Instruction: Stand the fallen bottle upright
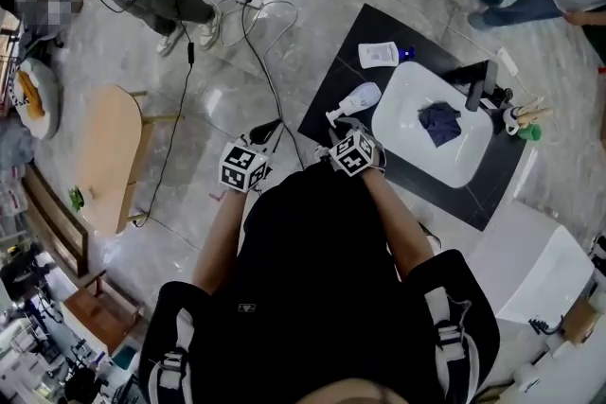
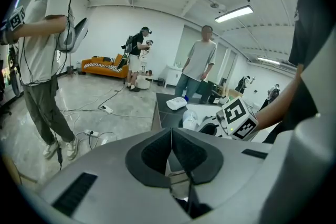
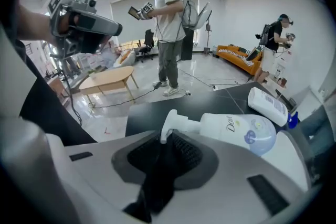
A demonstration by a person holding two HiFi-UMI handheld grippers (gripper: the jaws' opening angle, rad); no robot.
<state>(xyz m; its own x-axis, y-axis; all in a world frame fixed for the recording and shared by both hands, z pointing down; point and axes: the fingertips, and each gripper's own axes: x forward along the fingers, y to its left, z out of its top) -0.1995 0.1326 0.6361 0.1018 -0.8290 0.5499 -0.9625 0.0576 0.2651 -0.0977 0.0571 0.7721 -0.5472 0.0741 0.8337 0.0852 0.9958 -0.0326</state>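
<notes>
The bottle [image 1: 361,97] lies sideways on the desk [image 1: 333,76] at 9 o'clock from the basin [image 1: 398,88], its pump at the right gripper's [image 3: 167,138] half-open, empty fingers [image 3: 186,153], while the left gripper [image 2: 171,136] is fully closed on nothing.

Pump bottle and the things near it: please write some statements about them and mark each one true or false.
The pump bottle lies on its side on the black counter. True.
The left gripper has its jaws wide apart. False: they are together.
A dark cloth lies in the white sink. True.
The right gripper is clamped on the bottle's body. False: its jaws stand apart by the pump head, gripping nothing.
The second white bottle stands upright. False: it lies flat.
</notes>
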